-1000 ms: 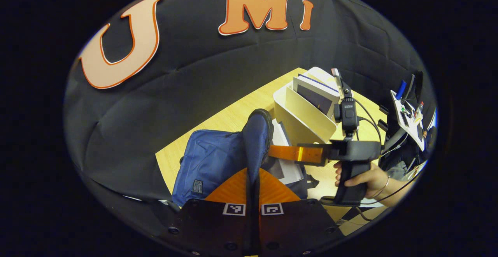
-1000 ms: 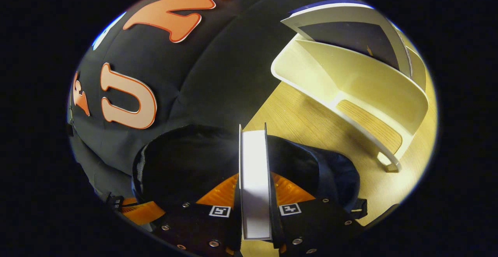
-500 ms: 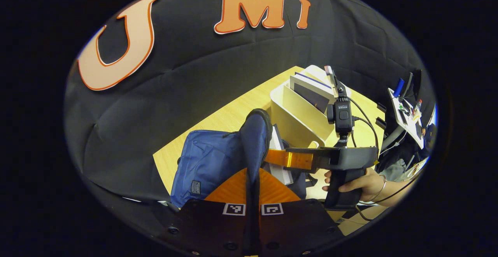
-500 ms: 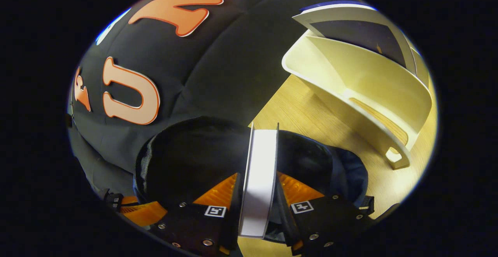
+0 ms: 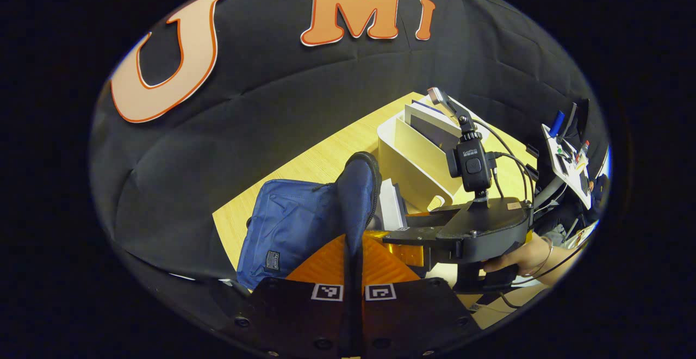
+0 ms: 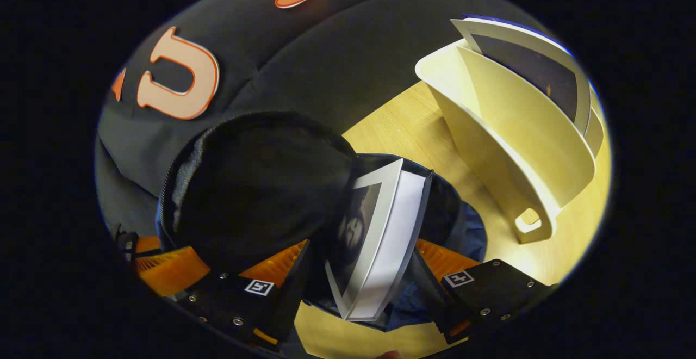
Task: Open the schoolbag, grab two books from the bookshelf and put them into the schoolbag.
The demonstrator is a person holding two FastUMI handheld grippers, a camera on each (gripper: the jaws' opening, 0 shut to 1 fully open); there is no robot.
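The blue schoolbag (image 5: 291,228) lies on the wooden table with its flap (image 5: 360,190) lifted upright. My left gripper (image 5: 353,242) is shut on the flap's edge. In the right gripper view the flap's dark lining (image 6: 261,179) stands to the left. A white-paged book (image 6: 383,239) leans left in the bag's mouth. My right gripper (image 6: 361,250) is open, its fingers spread wider than the book and apart from it. The left gripper view shows that gripper (image 5: 467,234), held by a hand (image 5: 524,255), beside the book (image 5: 390,209). The cream bookshelf (image 6: 511,147) holds another book (image 6: 535,70).
The bookshelf (image 5: 413,163) stands just behind the bag on the table (image 5: 321,160). A stand with pens and cables (image 5: 568,155) is at the far right. Bare tabletop (image 6: 402,130) lies between bag and bookshelf.
The right gripper's fingers have spread and let go of the book, which now leans left inside the bag. That gripper has tilted and dipped. The left gripper keeps holding the flap.
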